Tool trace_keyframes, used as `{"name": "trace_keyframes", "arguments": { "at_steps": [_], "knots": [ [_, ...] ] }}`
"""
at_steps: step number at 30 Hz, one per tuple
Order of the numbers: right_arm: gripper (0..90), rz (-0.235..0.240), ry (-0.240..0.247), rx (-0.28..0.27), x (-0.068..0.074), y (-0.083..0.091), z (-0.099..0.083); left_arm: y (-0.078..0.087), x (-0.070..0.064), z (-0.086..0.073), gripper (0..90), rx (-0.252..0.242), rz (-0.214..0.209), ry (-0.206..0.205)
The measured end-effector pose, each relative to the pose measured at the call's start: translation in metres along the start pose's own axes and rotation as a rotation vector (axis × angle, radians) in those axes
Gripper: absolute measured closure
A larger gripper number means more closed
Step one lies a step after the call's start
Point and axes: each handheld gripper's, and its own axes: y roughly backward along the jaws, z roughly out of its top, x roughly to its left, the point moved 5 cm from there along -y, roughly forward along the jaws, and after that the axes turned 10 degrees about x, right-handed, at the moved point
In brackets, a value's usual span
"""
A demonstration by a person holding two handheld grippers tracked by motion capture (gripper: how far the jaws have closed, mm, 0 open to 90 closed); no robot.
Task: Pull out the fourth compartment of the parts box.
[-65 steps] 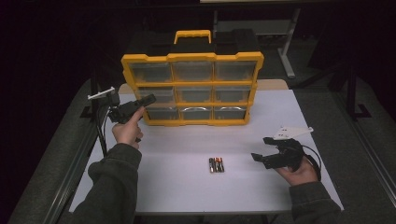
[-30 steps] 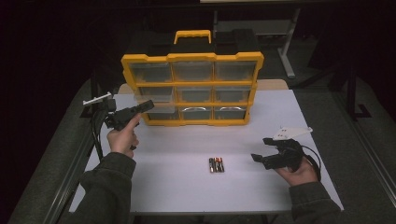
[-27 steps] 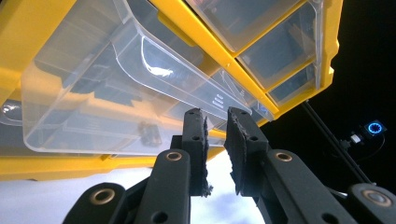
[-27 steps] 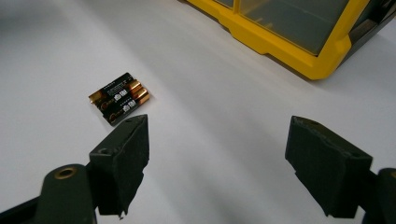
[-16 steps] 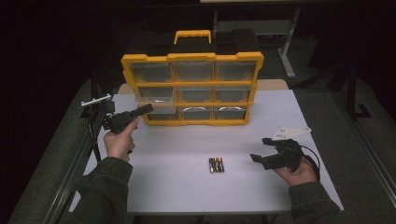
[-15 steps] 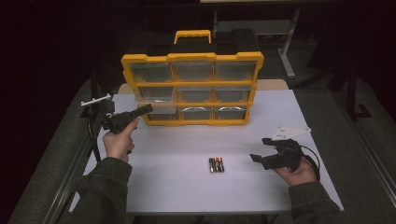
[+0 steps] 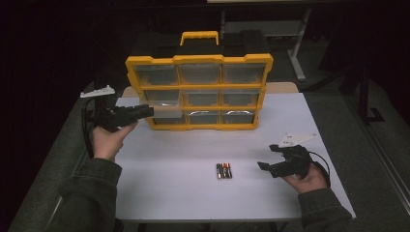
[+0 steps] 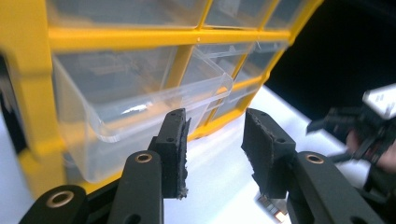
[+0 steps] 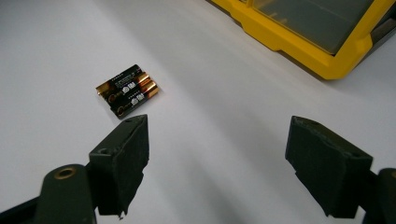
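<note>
- Now, nearest to me, my right tool [image 7: 271, 158] is low over the white table [image 7: 169, 179], jaws spread wide and holding nothing.
- Just left of it, three batteries [image 7: 224, 170] lie side by side on the table, touching each other, apart from the tool. In the right gripper view they [image 9: 127, 90] lie beyond the left jaw.
- Farther, my left tool [image 7: 147, 110] is raised at the left side, jaws a little apart, nothing between them.
- Its tips point at a clear drawer [image 8: 140, 105] pulled out of the lower left of the yellow organizer [image 7: 199, 89].
- I cannot tell if the tool touches the drawer.
</note>
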Motion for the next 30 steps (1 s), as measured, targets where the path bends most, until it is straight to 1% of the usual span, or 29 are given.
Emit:
{"name": "trace_keyframes", "arguments": {
  "at_steps": [1,2,3,4,5,6,7,8,9,10,12,13,15,16,17,21,23,25,26,27,30],
  "knots": [
    [20.2,0.002,-0.004,0.007,0.000,0.000,-0.001,0.003,0.001,0.006,59.6,0.038,0.028,-0.073],
    [20.1,0.001,-0.005,0.008,0.000,-0.001,-0.001,0.003,0.001,0.006,59.6,0.038,0.028,-0.073],
    [20.1,0.001,-0.002,0.008,0.000,-0.001,-0.001,0.003,0.002,0.013,59.5,0.066,0.042,-0.141],
    [20.1,0.001,0.000,0.010,-0.001,-0.001,-0.002,0.003,0.003,0.016,59.2,0.082,0.045,-0.177],
    [20.1,0.001,0.000,0.010,-0.001,-0.001,-0.002,0.003,0.003,0.016,58.5,0.082,0.045,-0.177],
    [20.0,0.003,-0.006,0.013,-0.001,-0.001,-0.002,0.002,0.003,0.019,58.5,0.092,0.044,-0.207],
    [19.8,0.005,-0.004,0.015,-0.003,-0.002,-0.003,-0.002,0.004,0.025,57.1,0.130,0.028,-0.250],
    [19.8,0.008,-0.012,0.017,-0.004,-0.002,-0.004,-0.004,0.006,0.028,55.8,0.150,0.030,-0.272],
    [19.7,0.010,-0.008,0.016,-0.005,-0.002,-0.004,-0.004,0.006,0.028,54.3,0.150,0.030,-0.272],
    [19.7,0.011,-0.009,0.016,-0.005,-0.002,-0.004,-0.007,0.008,0.033,54.0,0.180,0.038,-0.322],
    [19.7,0.014,-0.011,0.016,-0.006,-0.002,-0.004,-0.012,0.010,0.036,53.9,0.198,0.040,-0.374],
    [19.7,0.015,-0.012,0.015,-0.006,-0.002,-0.004,-0.014,0.011,0.036,53.9,0.211,0.059,-0.403],
    [19.7,0.015,-0.009,0.011,-0.007,-0.001,-0.005,-0.020,0.013,0.034,54.3,0.249,0.077,-0.461],
    [19.7,0.015,-0.009,0.011,-0.007,-0.001,-0.005,-0.020,0.013,0.034,54.6,0.249,0.077,-0.461],
    [19.7,0.016,-0.009,0.011,-0.007,-0.001,-0.005,-0.024,0.015,0.033,54.6,0.286,0.082,-0.477],
    [19.7,0.019,-0.005,0.007,-0.006,0.000,-0.005,-0.029,0.017,0.033,54.6,0.304,0.077,-0.486],
    [19.6,0.021,-0.008,0.010,-0.005,0.000,-0.005,-0.032,0.018,0.033,54.5,0.334,0.097,-0.521],
    [19.6,0.021,-0.006,0.013,-0.004,0.000,-0.006,-0.036,0.019,0.032,55.4,0.366,0.104,-0.539],
    [19.6,0.022,-0.004,0.013,-0.004,0.000,-0.006,-0.038,0.019,0.032,56.2,0.369,0.106,-0.544],
    [19.6,0.021,0.000,0.011,-0.004,0.001,-0.006,-0.039,0.020,0.032,56.8,0.367,0.100,-0.544],
    [19.6,0.021,0.004,0.003,-0.005,0.001,-0.006,-0.042,0.023,0.032,57.4,0.370,0.077,-0.524]
  ]
}}
